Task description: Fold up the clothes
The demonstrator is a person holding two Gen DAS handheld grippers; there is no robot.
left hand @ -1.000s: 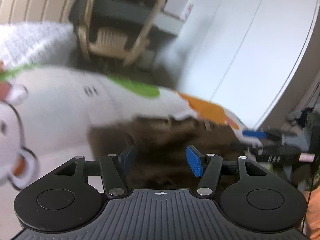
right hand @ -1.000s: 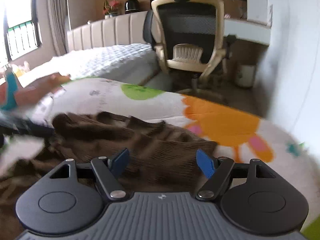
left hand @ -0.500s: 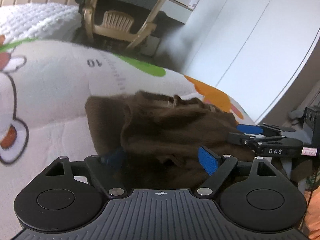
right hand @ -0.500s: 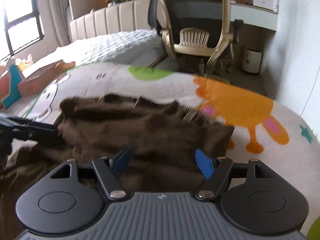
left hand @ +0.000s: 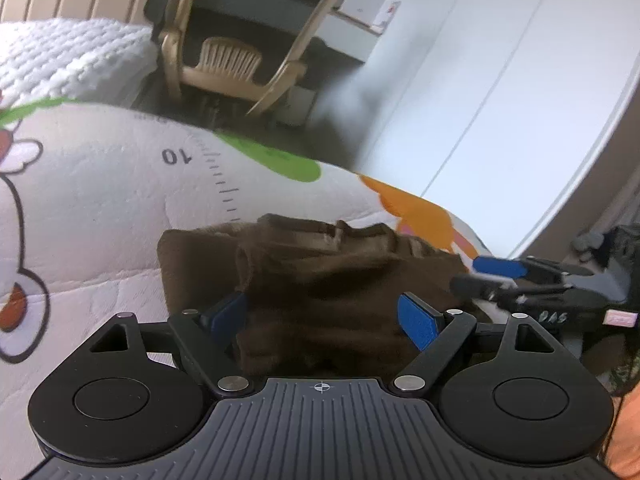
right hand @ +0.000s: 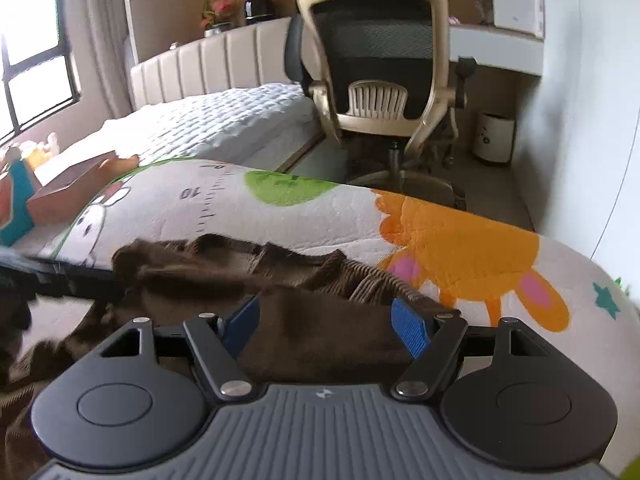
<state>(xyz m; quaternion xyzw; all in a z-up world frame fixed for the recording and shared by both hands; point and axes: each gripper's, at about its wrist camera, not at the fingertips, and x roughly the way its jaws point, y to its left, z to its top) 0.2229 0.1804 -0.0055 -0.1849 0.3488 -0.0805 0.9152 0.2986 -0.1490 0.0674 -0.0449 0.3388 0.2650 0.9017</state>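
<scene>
While both grippers gape, brown garment (right hand: 320, 332) lies (crumpled).

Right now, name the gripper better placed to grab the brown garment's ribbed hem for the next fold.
Right gripper, probably: its open jaws sit just short of the hem. The left gripper is over the garment's other end.

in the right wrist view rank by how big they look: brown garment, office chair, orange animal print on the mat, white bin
1. brown garment, though it lies nearest the camera
2. office chair
3. orange animal print, close to the chair, so unsure
4. white bin, smallest and farthest
</scene>
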